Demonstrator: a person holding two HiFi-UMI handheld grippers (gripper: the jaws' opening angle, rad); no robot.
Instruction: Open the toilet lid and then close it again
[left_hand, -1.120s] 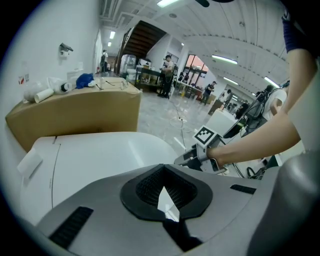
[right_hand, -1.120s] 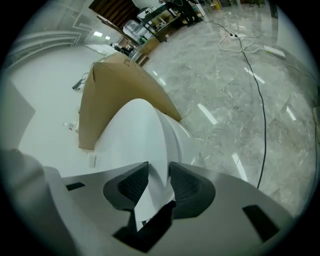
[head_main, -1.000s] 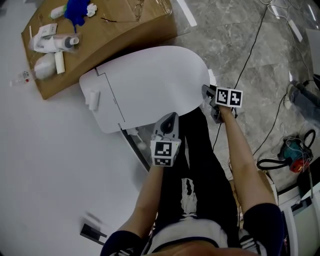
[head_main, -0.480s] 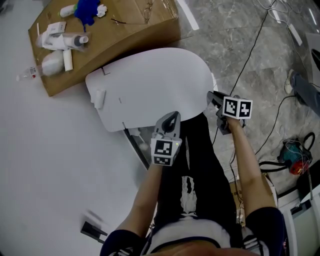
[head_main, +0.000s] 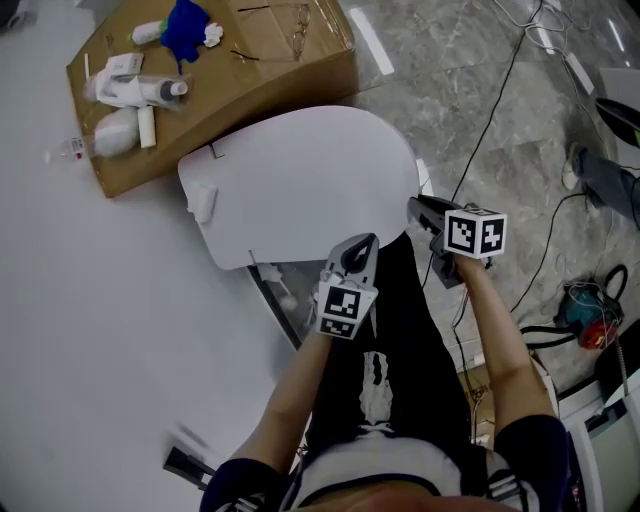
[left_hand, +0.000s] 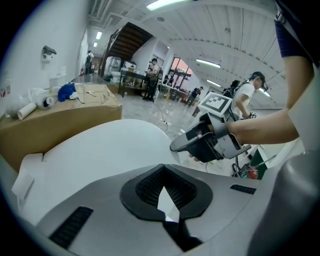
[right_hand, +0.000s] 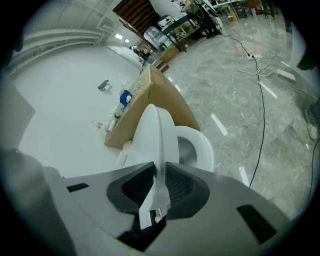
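A: Left claw (head_main: 358, 248), status?
B: Clenched tight, nothing betw. its pads. Sits at the near edge of the toilet lid (head_main: 300, 185); can't tell if it touches.
A: Where's the lid?
B: Hinged on the toilet, near the cardboard box (head_main: 200, 90). It's tipped up off the bowl (right_hand: 192, 147). Right gripper view sees it edge-on, w/ the bowl open beside it.
A: Right claw (head_main: 418, 212)?
B: On the lid's front rim. Jaws are closing w/ the rim betw. the 2 pads, and the pads look to touch both faces.
A: How'll it handle?
B: Prob. stiff moulded plastic, fairly light, glossy so slick. It shouldn't bend, but a thin rim on smooth pads could slip out as the angle changes thru the swing.
A: Best hold?
B: Front rim, far from the hinge: most leverage, least force. 1 claw should do, w/ the wrist rolling along the arc. For closing I'd lower it under grip, not drop it. A slam could crack the plastic.
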